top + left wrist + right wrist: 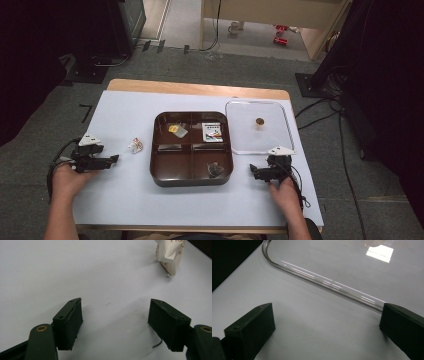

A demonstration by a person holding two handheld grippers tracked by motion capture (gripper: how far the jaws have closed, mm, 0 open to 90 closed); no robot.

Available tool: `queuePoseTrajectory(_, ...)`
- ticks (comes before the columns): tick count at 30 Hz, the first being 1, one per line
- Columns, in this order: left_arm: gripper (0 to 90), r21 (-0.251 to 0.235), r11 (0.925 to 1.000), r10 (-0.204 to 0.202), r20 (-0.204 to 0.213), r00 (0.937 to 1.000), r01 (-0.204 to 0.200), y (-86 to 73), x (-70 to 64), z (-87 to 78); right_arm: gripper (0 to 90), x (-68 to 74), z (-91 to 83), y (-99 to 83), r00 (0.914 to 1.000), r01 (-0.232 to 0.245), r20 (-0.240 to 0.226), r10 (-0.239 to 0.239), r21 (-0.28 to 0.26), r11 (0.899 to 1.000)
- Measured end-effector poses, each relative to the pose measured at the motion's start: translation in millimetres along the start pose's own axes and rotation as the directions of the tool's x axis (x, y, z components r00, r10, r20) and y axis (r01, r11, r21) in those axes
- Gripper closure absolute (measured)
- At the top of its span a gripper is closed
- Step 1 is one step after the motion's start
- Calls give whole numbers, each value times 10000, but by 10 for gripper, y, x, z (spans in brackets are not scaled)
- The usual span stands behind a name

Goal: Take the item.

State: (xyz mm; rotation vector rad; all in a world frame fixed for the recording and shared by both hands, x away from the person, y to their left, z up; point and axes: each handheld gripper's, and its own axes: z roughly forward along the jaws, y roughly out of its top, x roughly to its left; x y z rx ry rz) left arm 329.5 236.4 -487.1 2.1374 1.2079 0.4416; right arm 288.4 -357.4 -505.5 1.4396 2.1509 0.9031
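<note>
One small crumpled white paper packet (135,145) with brownish print lies on the pale blue table sheet (125,195) between the left gripper (114,159), jaws wide apart and empty, and the glossy brown four-compartment tray (192,180), while the right gripper (252,170), equally agape and empty, rests beside one clear rounded-square plastic lid (285,130).

Lab or recording room: grey carpet (240,65), black stands (312,82), loose cables (345,150) on the floor, bench (125,195) under a white sheet, wooden furniture (280,15) behind.
</note>
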Motion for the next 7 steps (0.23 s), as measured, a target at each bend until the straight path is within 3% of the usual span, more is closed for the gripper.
queuePoseTrajectory(7,234,-391,9992,-35,-139,9999,30,-52,-29,8,0,0,0,0,10000,0,4,0,2,10000)
